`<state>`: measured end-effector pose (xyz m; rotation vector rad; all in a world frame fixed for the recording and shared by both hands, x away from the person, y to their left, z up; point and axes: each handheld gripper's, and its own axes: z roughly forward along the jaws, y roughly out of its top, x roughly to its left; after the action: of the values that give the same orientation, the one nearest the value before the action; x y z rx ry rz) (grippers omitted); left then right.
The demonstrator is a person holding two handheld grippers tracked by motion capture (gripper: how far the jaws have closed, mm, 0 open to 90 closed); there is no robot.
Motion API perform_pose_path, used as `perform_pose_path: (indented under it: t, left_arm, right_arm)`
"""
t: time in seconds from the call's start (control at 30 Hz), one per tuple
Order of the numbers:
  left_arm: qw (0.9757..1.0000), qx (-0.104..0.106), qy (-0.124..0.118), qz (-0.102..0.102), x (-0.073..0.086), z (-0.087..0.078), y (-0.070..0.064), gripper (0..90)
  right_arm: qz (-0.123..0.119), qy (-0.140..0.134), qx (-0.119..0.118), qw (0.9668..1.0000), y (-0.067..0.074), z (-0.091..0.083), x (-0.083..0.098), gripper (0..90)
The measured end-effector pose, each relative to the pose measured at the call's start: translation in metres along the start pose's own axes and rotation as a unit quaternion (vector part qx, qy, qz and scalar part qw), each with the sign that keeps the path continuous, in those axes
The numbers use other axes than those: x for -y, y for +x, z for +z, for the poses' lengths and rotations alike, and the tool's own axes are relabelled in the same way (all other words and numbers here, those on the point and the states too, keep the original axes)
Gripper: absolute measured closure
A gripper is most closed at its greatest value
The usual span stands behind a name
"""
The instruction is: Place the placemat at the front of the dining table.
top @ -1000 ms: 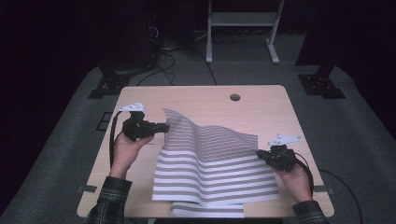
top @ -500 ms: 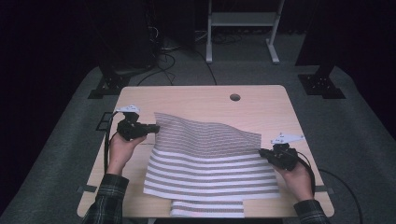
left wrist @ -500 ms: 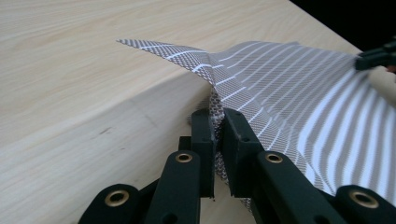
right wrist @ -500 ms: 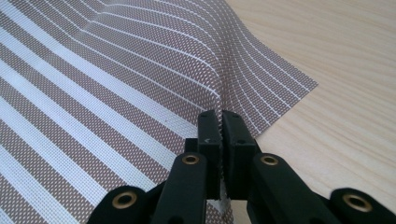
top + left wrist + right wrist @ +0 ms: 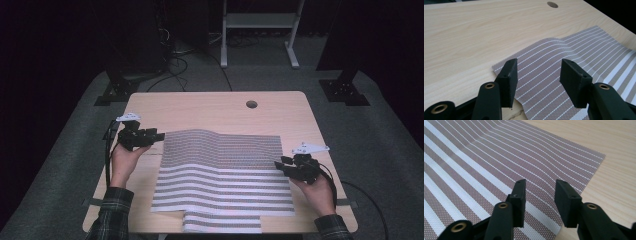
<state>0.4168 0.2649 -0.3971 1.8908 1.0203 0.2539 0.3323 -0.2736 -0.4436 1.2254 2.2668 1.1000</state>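
Observation:
A brown cloth with white stripes [image 5: 222,170] lies spread on the wooden table [image 5: 200,107], with a low ripple near its far edge. My left gripper [image 5: 159,136] is at the cloth's far left corner. In the left gripper view its jaws [image 5: 537,67] have just been opening and stand apart over the cloth [image 5: 564,50], not pressing on it. My right gripper [image 5: 278,165] is at the cloth's right edge. Its jaws [image 5: 540,185] have also just been opening, and the cloth [image 5: 486,157] lies flat beneath them.
A round cable hole [image 5: 251,104] sits in the table's far middle. Bare wood runs along the far side and both side edges. A narrower flap of the cloth [image 5: 222,222] reaches the front edge. Stand legs and cables lie on the floor beyond.
The raised, folded-over left part of the cloth has come down flat as my left gripper moved left and down. Both grippers have opened and let go of the cloth.

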Motion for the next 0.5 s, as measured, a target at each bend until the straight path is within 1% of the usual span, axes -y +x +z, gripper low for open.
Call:
perform_pose_path:
  t: [0.03, 0.1, 0.13, 0.17, 0.2, 0.23, 0.27, 0.3, 0.4, 0.43, 0.5]
  left_arm:
    - [1.0000, 0.002, 0.000, -0.001, 0.001, -0.001, -0.002, 47.2]
    - [0.9999, 0.012, 0.005, 0.006, 0.006, -0.005, -0.010, 49.3]
    - [0.9997, 0.016, 0.011, 0.012, 0.009, -0.007, -0.014, 54.0]
    - [0.9997, 0.016, 0.013, 0.015, 0.013, -0.009, -0.018, 54.0]
    - [0.9995, 0.020, 0.014, 0.020, 0.019, -0.013, -0.024, 56.8]
    - [0.9993, 0.024, 0.016, 0.024, 0.023, -0.015, -0.030, 65.7]
    - [0.9991, 0.025, 0.020, 0.029, 0.027, -0.017, -0.034, 65.7]
    - [0.9986, 0.028, 0.025, 0.037, 0.032, -0.021, -0.041, 77.8]
    - [0.9977, 0.040, 0.029, 0.047, 0.044, -0.028, -0.056, 89.1]
    - [0.9970, 0.044, 0.034, 0.053, 0.050, -0.031, -0.063, 90.0]
    - [0.9964, 0.045, 0.039, 0.060, 0.057, -0.035, -0.072, 90.0]
  right_arm:
    - [-0.001, 0.000, 0.000, 1.0000, 0.001, -0.001, 0.001, 59.9]
    - [-0.007, -0.001, 0.001, 1.0000, 0.003, -0.003, 0.003, 60.0]
    - [-0.015, -0.003, -0.001, 0.9999, 0.006, -0.008, 0.007, 64.6]
    - [-0.015, -0.003, -0.001, 0.9999, 0.006, -0.008, 0.007, 64.6]
    - [-0.020, -0.005, -0.002, 0.9998, 0.007, -0.010, 0.009, 68.8]
    - [-0.037, -0.008, -0.003, 0.9993, 0.011, -0.017, 0.017, 80.2]
    - [-0.037, -0.008, -0.003, 0.9993, 0.011, -0.017, 0.017, 80.2]
    - [-0.049, -0.008, -0.001, 0.9988, 0.014, -0.024, 0.022, 89.4]
    - [-0.049, -0.012, -0.007, 0.9987, 0.018, -0.034, 0.027, 89.8]
    - [-0.048, -0.013, -0.010, 0.9987, 0.020, -0.037, 0.030, 89.7]
    - [-0.048, -0.013, -0.010, 0.9987, 0.020, -0.039, 0.032, 89.8]
